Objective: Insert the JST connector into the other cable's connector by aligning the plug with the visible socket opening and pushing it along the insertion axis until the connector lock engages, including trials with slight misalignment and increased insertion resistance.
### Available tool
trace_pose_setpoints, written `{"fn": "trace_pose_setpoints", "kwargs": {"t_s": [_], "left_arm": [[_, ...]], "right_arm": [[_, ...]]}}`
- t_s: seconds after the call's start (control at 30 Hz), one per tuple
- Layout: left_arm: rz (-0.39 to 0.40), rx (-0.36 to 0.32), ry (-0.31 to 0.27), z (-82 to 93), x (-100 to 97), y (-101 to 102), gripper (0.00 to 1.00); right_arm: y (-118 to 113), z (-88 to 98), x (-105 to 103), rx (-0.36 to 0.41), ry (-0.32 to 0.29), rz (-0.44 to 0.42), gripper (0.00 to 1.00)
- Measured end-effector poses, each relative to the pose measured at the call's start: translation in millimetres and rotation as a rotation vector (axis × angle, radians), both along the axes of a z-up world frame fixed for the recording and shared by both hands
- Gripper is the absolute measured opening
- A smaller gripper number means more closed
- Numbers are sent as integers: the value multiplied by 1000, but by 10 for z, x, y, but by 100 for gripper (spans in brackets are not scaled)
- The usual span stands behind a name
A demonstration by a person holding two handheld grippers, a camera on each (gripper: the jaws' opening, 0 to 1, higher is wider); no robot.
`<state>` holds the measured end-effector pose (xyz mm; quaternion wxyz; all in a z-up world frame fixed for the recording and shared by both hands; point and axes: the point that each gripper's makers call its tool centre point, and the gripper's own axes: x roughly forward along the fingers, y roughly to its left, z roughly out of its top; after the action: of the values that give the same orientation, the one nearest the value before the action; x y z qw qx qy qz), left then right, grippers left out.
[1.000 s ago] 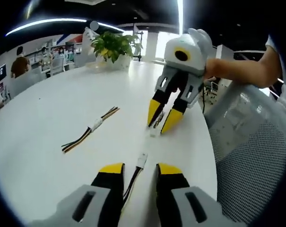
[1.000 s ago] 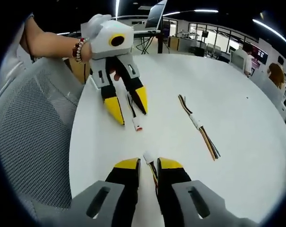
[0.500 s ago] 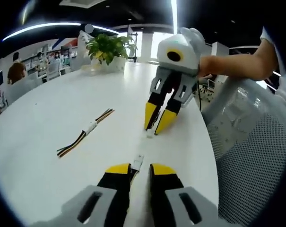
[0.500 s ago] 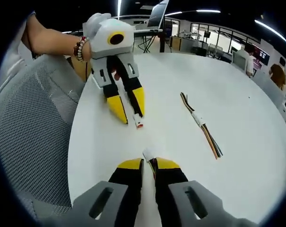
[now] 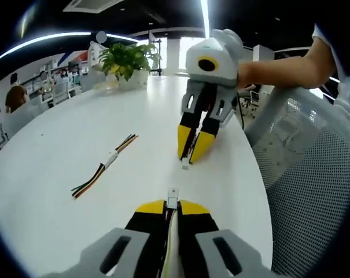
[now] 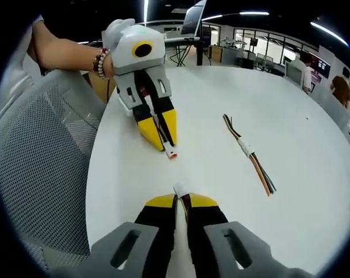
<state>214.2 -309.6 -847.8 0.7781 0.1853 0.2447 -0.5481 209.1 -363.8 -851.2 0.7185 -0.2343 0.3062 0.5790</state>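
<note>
Over the last second both tools have closed. The left tool [image 5: 172, 209], whose yellow tips stood apart around a loose cable, is now pinched on that cable, with its white connector [image 5: 173, 200] poking out just ahead of the tips; seen from the right gripper view, that connector [image 6: 172, 154] juts from the tips over the white desk [image 6: 209, 156] and shows a reddish face. The right tool [image 6: 181, 201] has likewise narrowed onto its own cable, and its white connector [image 6: 179, 189] sits just past the tips; from the left gripper view, the right tool [image 5: 192, 152] points down at the desk [image 5: 76, 139] with its small connector [image 5: 185, 164] at the tip ends. The two connectors now face each other across a short stretch of bare desk, near but clearly apart, and roughly on one line, though which is plug and which is socket is too small to tell. A spare, already joined cable pair [image 5: 105, 163] lies well off to the side, also visible in the right gripper view [image 6: 248, 152], and a potted plant [image 5: 126, 58] stands at the far edge. A mesh chair back [image 6: 41, 150] lies just beside the desk. With both grasps apparently secured, the pick-up stage looks finished and the alignment stage is beginning; insertion has not started. The next move probably calls for bringing the ends together along their shared axis, and any small tilt between the housings could cause the resistance the task mentions.
</note>
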Motion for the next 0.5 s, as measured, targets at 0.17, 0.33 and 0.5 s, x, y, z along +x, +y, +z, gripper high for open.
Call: {"fn": "trace_pose_setpoints", "kwargs": {"t_s": [0.17, 0.33, 0.5], "left_arm": [[-9, -17, -20, 92, 11, -47, 0], [-35, 2, -48, 111, -6, -98, 0], [-48, 20, -59, 101, -18, -114, 0]], "right_arm": [[100, 155, 61, 43, -39, -18, 4], [186, 146, 78, 26, -57, -23, 3], [261, 136, 3, 14, -60, 18, 3]]}}
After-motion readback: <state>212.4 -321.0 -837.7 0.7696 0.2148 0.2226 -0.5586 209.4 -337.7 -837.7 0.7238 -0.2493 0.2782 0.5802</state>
